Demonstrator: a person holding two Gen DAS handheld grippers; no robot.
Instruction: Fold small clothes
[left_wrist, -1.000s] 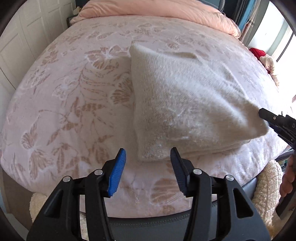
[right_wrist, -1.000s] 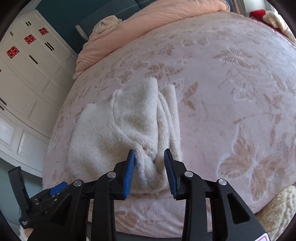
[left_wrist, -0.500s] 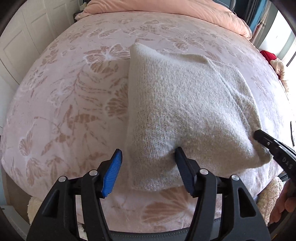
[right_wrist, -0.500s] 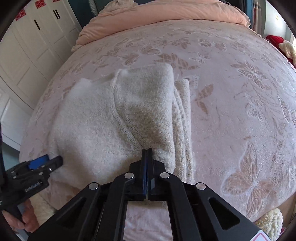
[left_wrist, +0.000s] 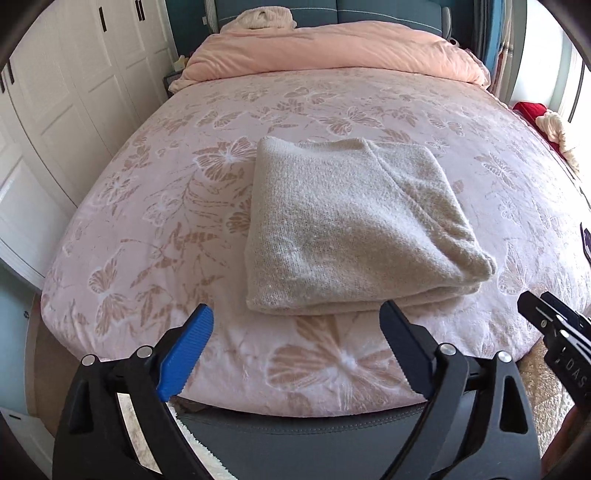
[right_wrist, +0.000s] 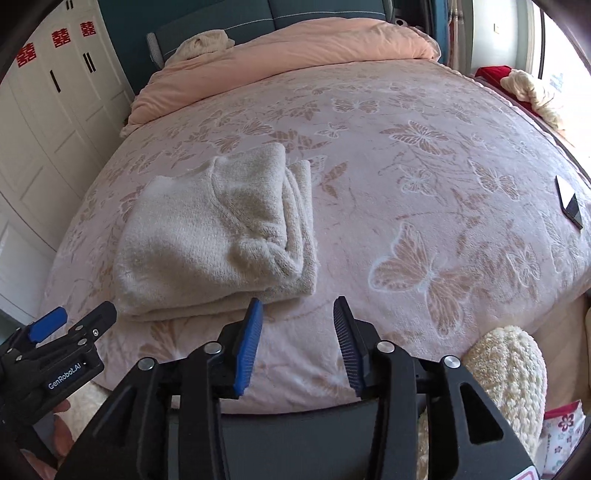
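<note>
From the left wrist, the folded sweater (left_wrist: 351, 229) lay flat on the pink bedspread (left_wrist: 155, 206), near its front edge. The left gripper (left_wrist: 295, 354) had just been opening; its jaws stood wide and empty, short of the sweater. From the right wrist, the right gripper (right_wrist: 297, 347) had likewise just been opening, half spread, empty, beside the sweater's (right_wrist: 207, 229) near corner.
</note>
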